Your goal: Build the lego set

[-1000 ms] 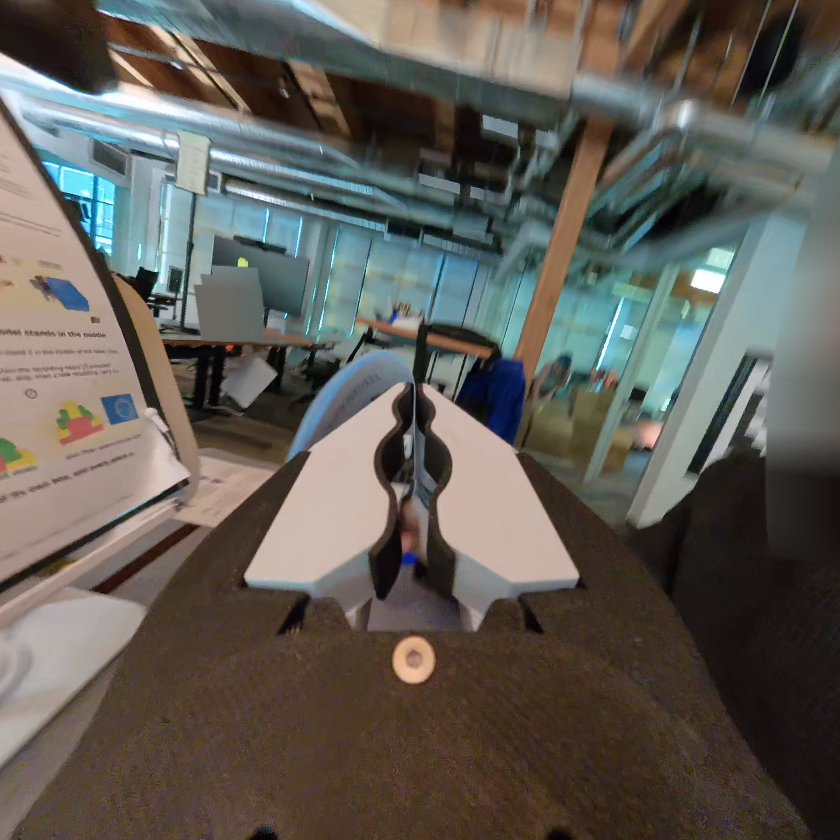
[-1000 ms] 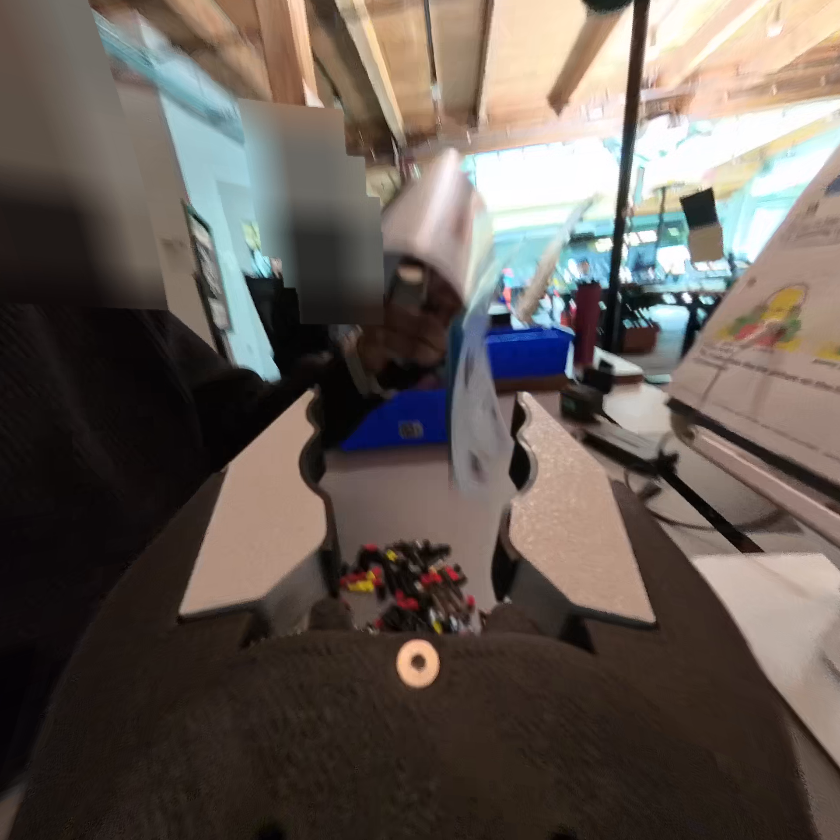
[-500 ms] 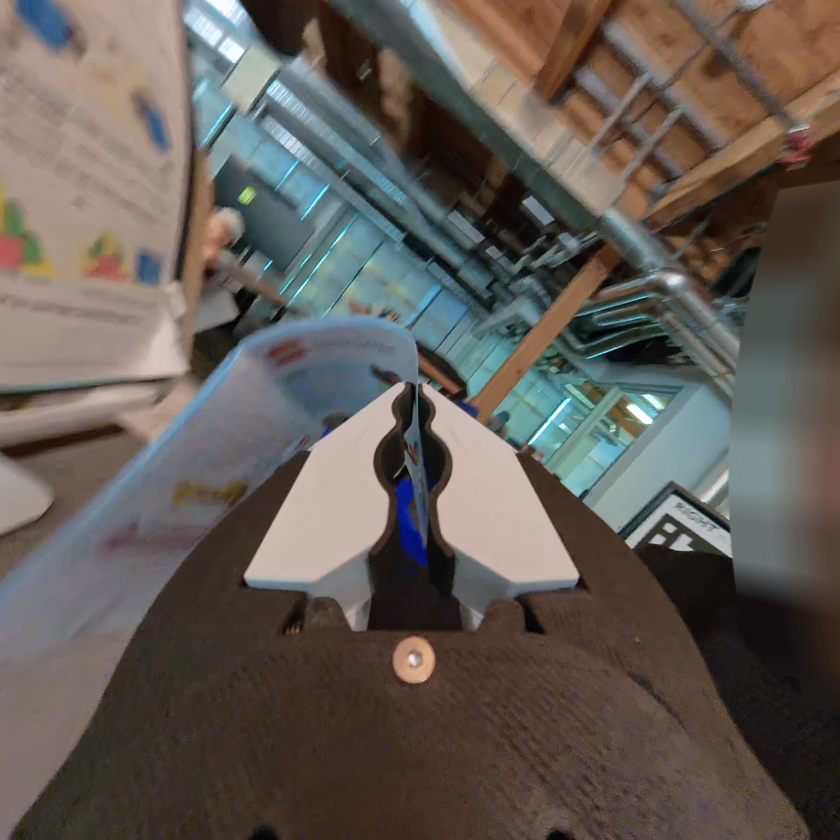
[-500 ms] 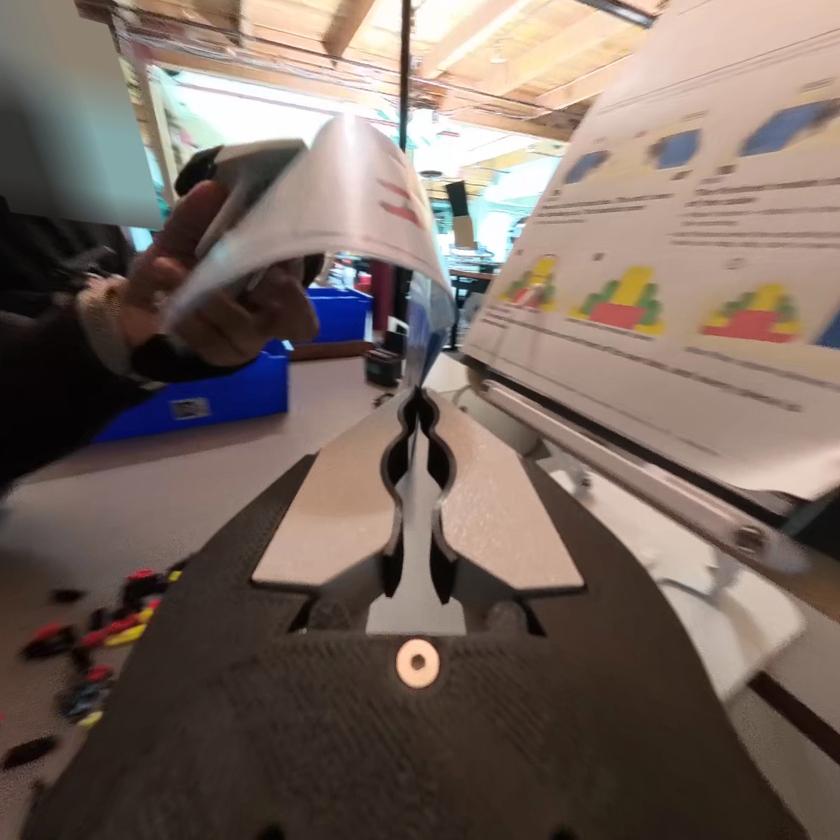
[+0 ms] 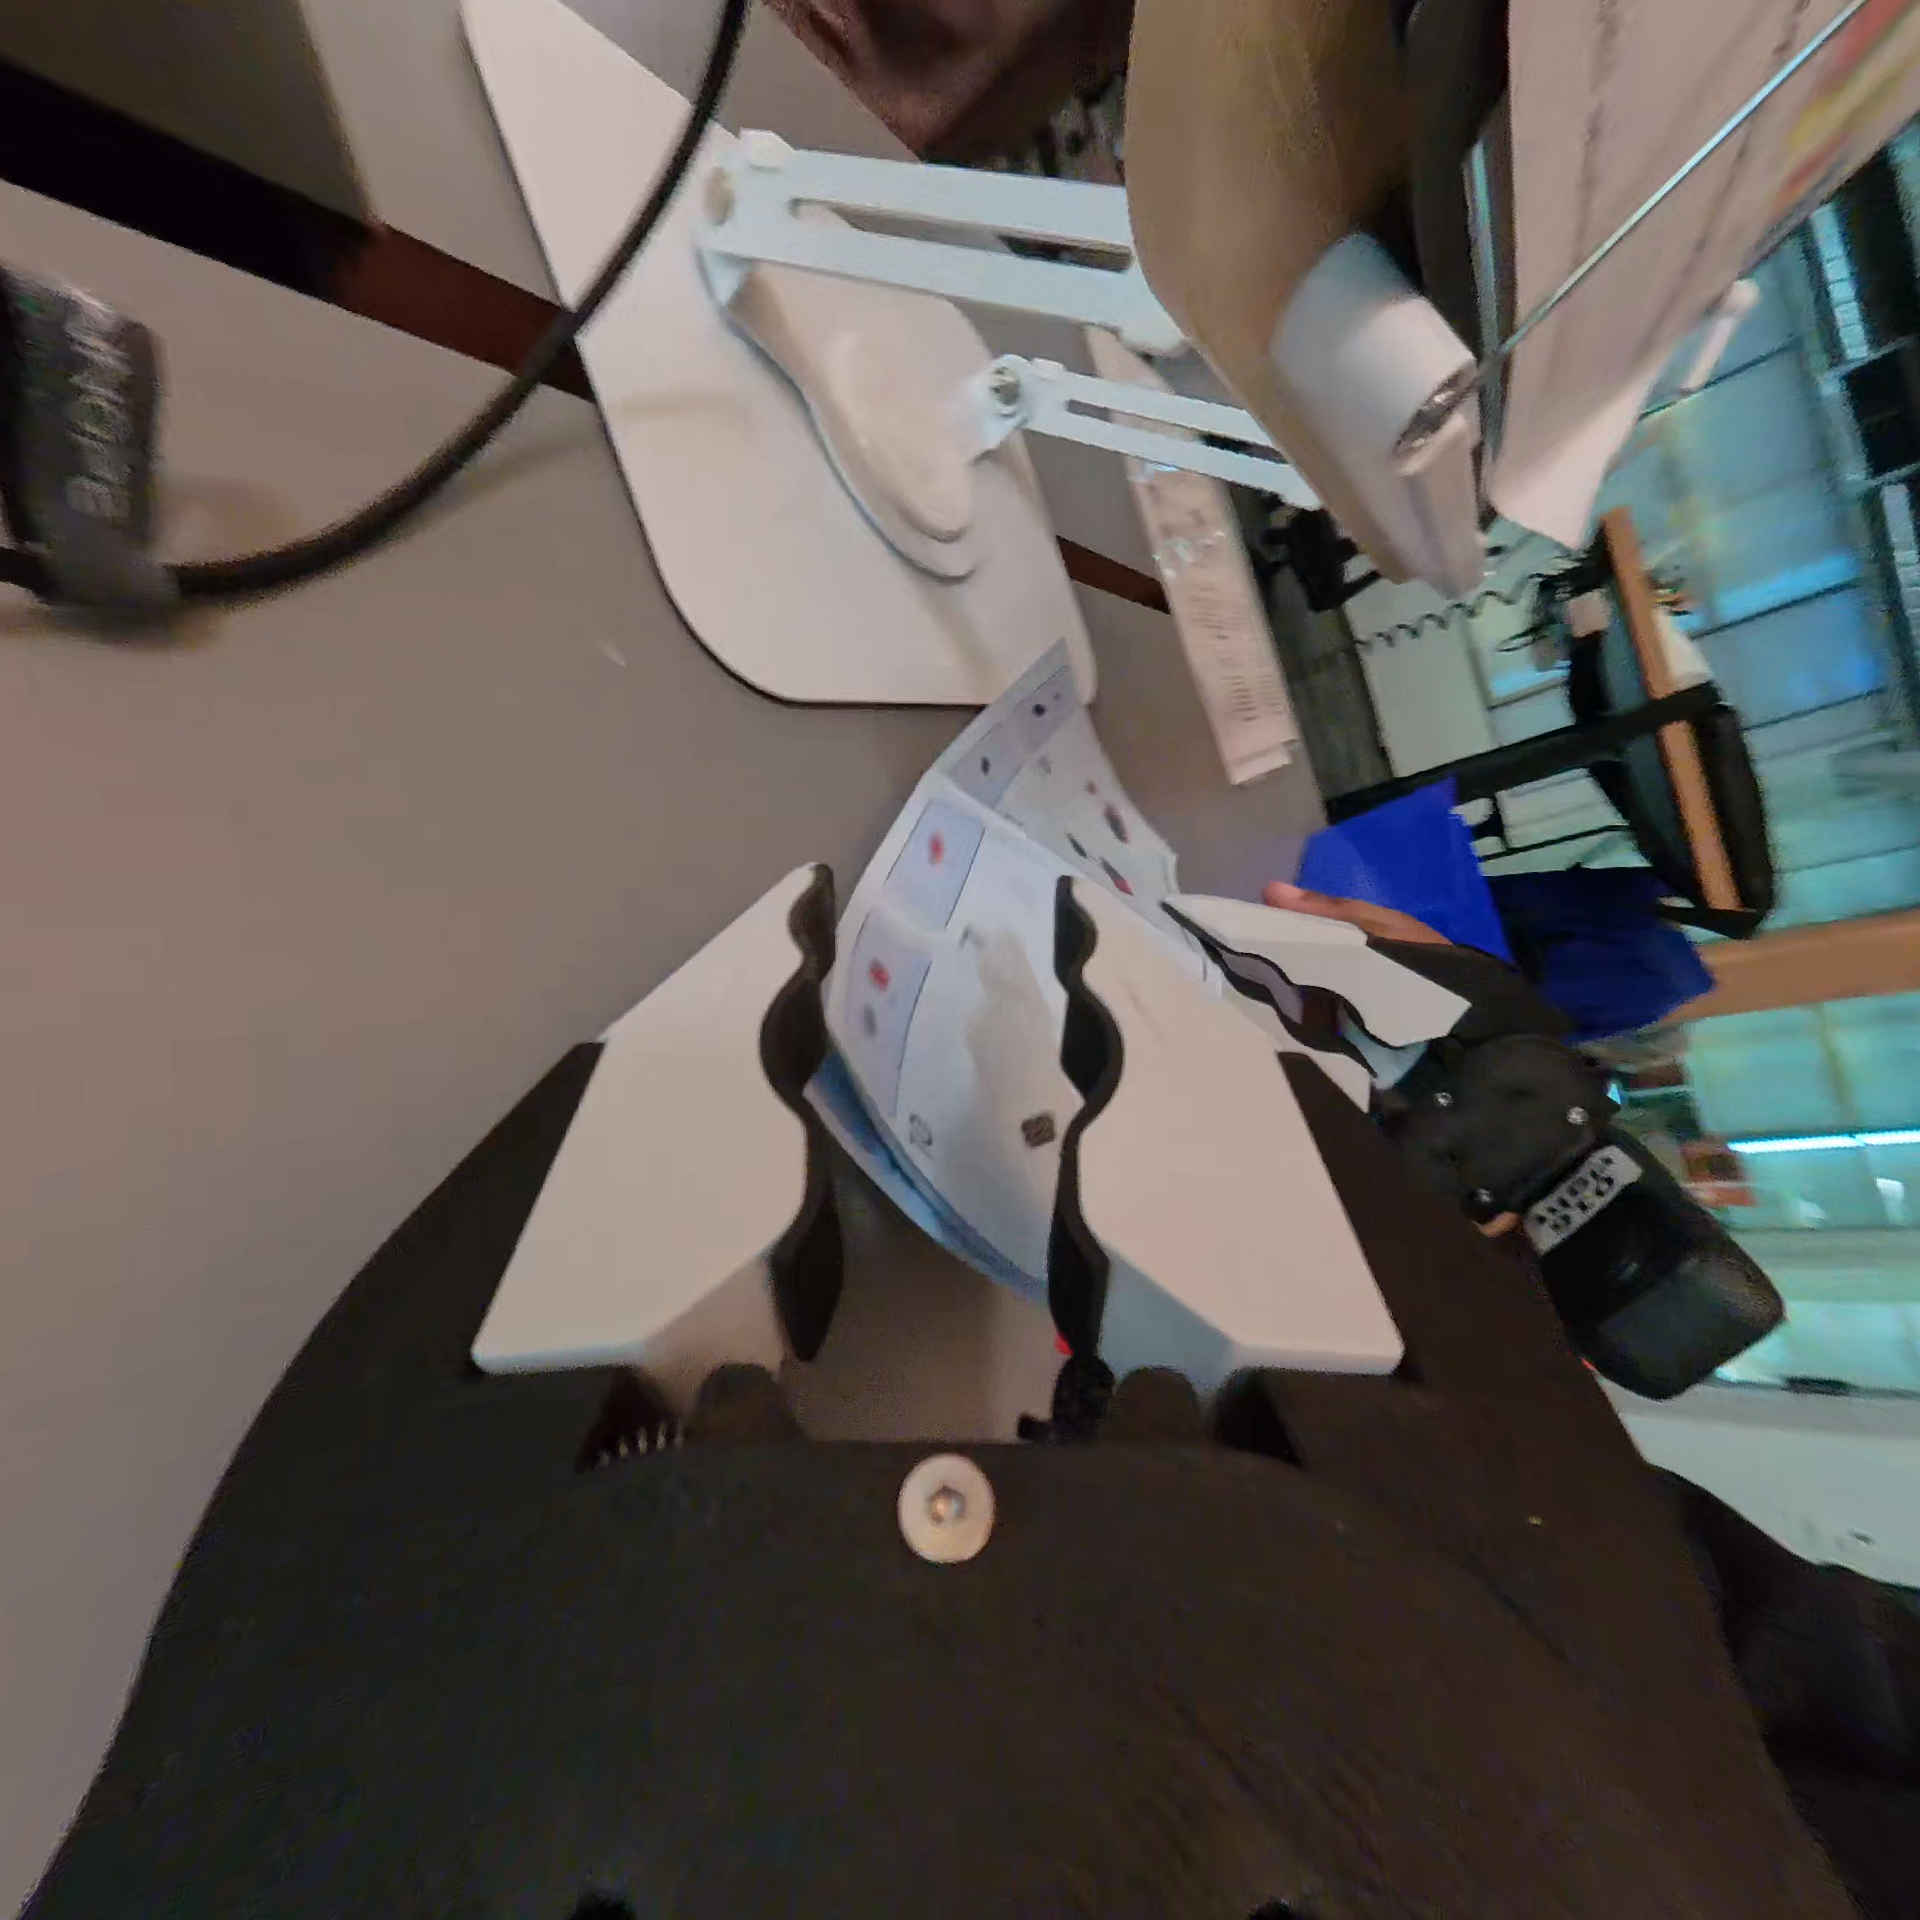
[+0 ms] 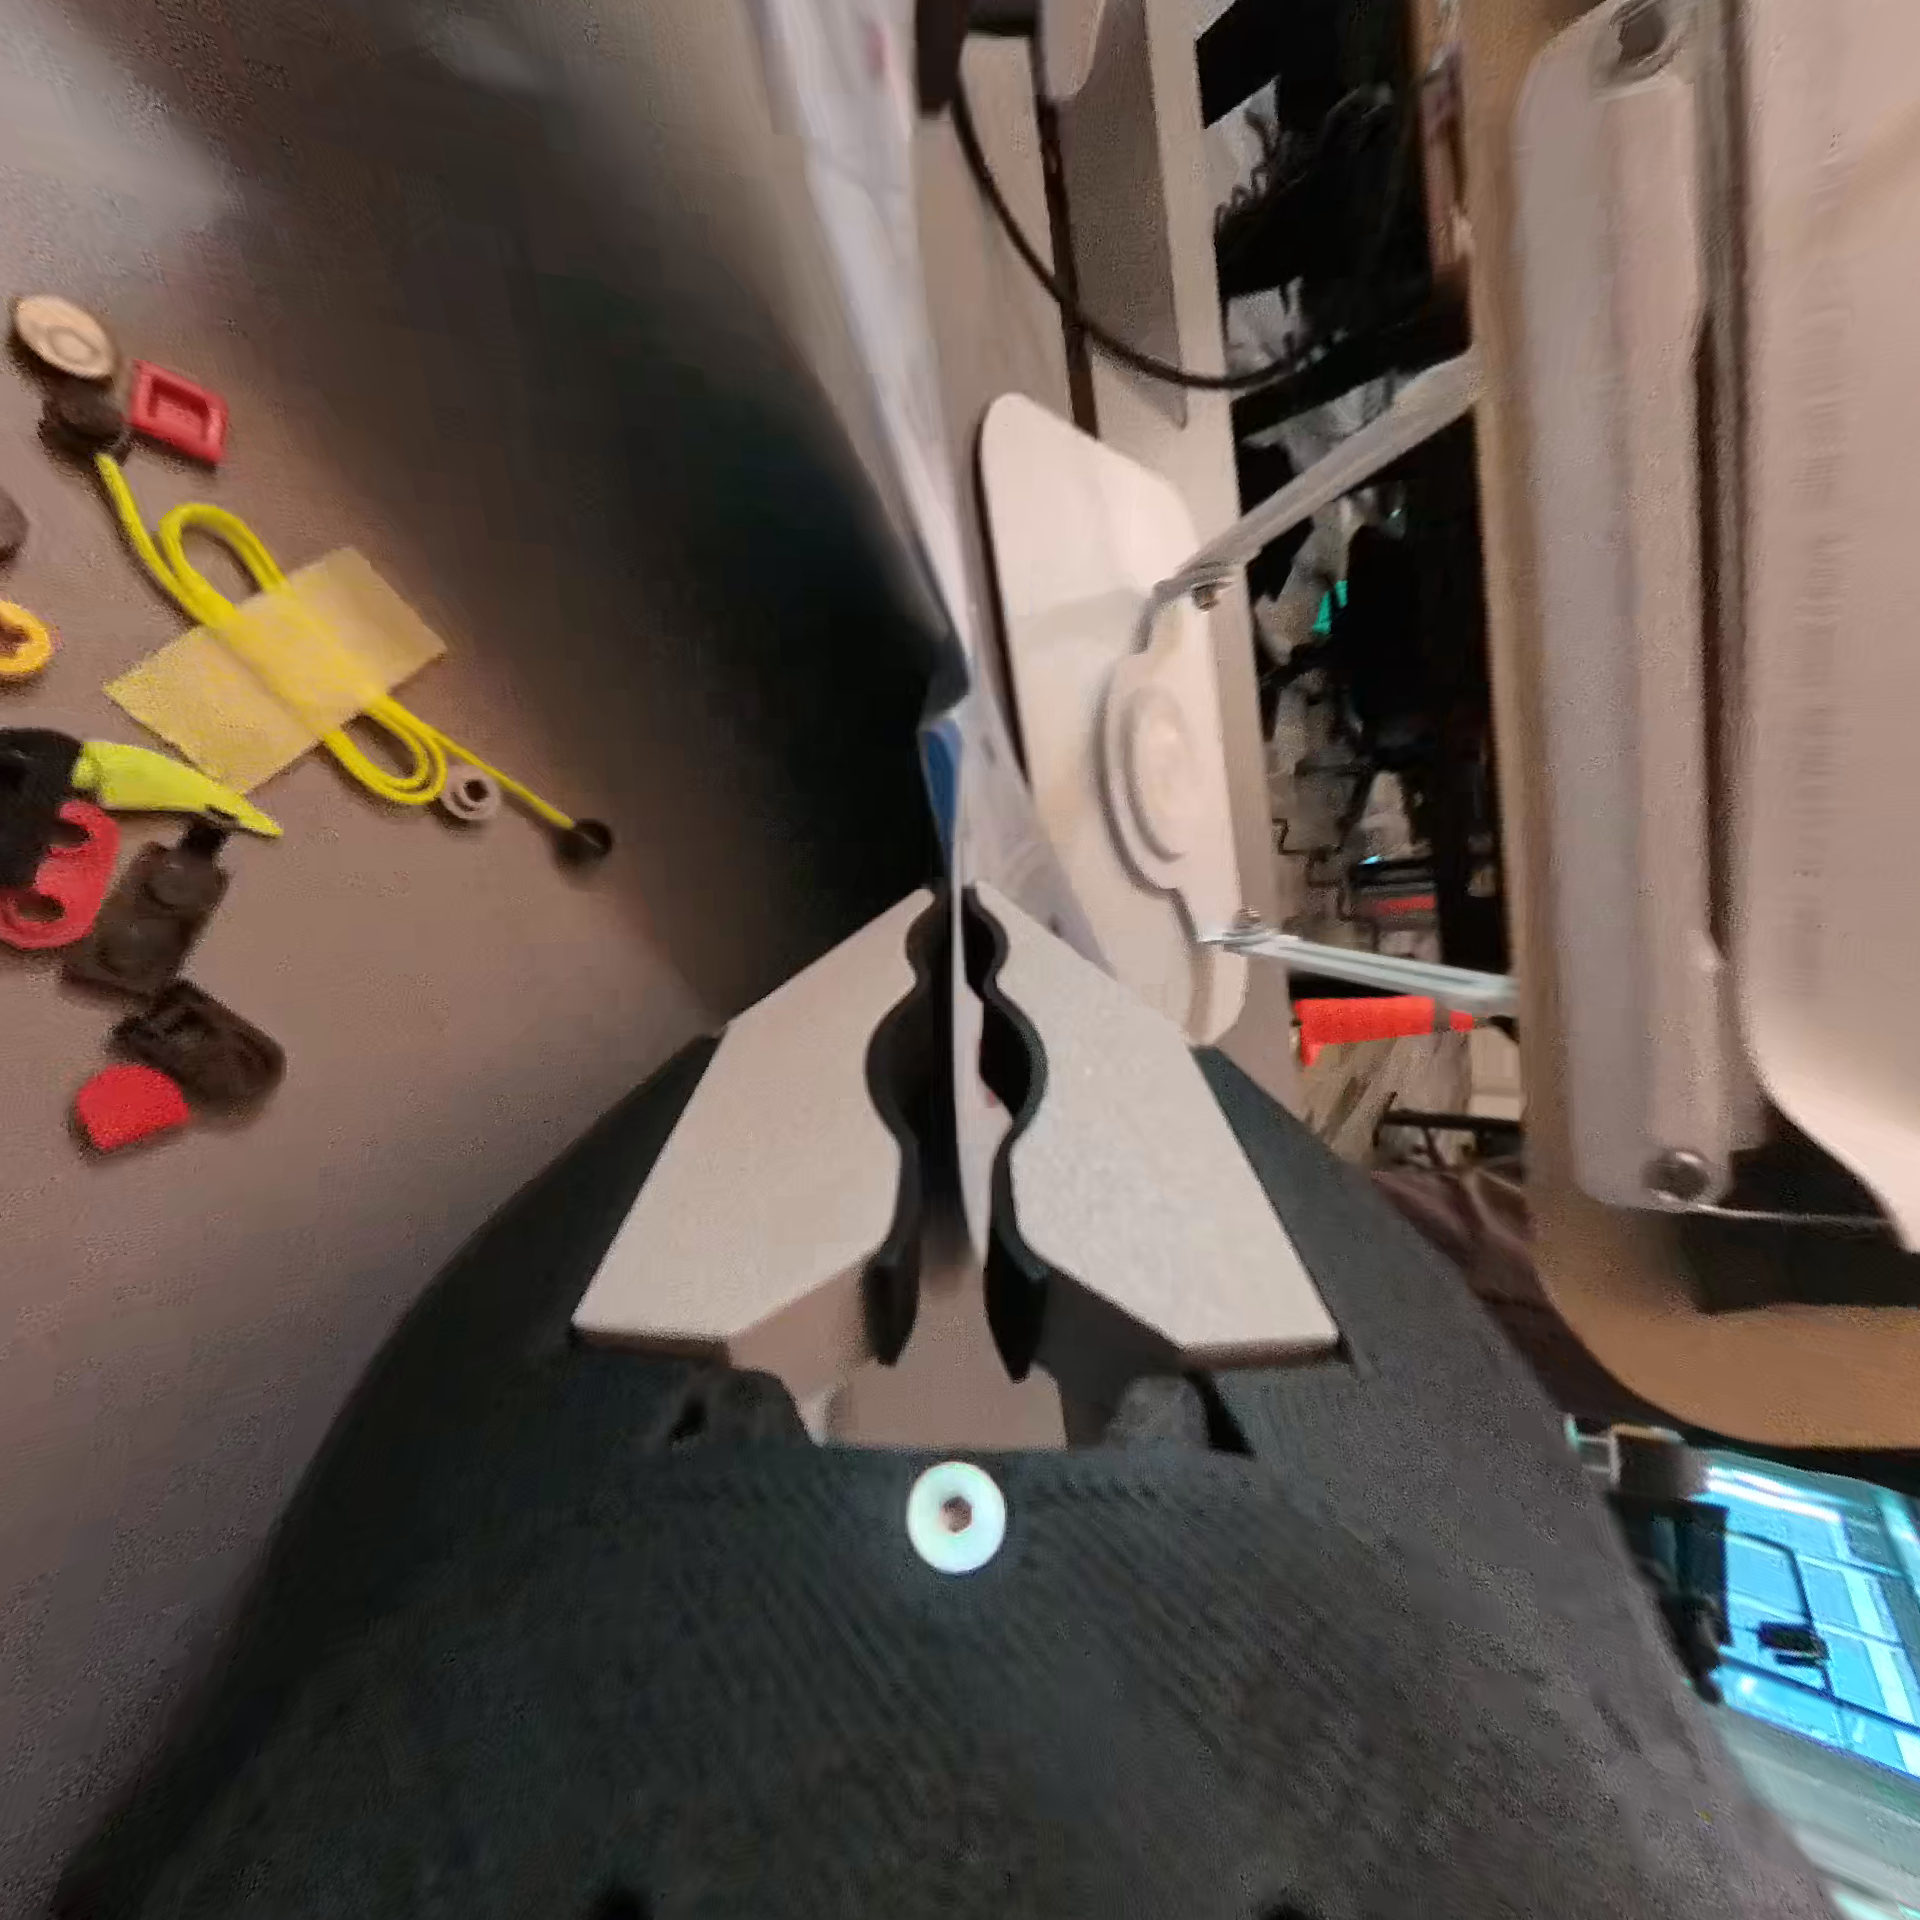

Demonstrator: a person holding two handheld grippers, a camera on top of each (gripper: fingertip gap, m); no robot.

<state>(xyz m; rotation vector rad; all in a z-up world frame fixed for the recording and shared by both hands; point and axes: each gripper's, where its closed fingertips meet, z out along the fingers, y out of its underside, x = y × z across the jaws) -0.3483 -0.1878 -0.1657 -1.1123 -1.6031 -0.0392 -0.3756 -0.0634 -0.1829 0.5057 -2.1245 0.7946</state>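
Note:
The paper instruction booklet (image 5: 935,935) hangs above the grey table. My left gripper (image 5: 940,894) is open, its jaws either side of the booklet's lower pages without touching them. My right gripper (image 6: 954,902) is shut on the booklet (image 6: 940,769), which shows edge-on between its pads. The right gripper also shows in the left wrist view (image 5: 1221,940), clamped on the booklet's right edge. Loose red, black and yellow lego pieces (image 6: 135,935) lie on the table to the left. A yellow string on a yellow paper strip (image 6: 281,644) lies among them.
A white stand base (image 5: 810,436) with slotted arms stands on the table just beyond the booklet; it also shows in the right wrist view (image 6: 1101,727). A black cable (image 5: 468,436) runs across the table. A tilted document holder with printed sheets (image 5: 1714,208) sits above. Some 15 cm of space lies between my two pairs of fingers.
My left gripper has opened and let go of the booklet. My right gripper, open a second ago, is shut on it. Both views have swung down toward the table.

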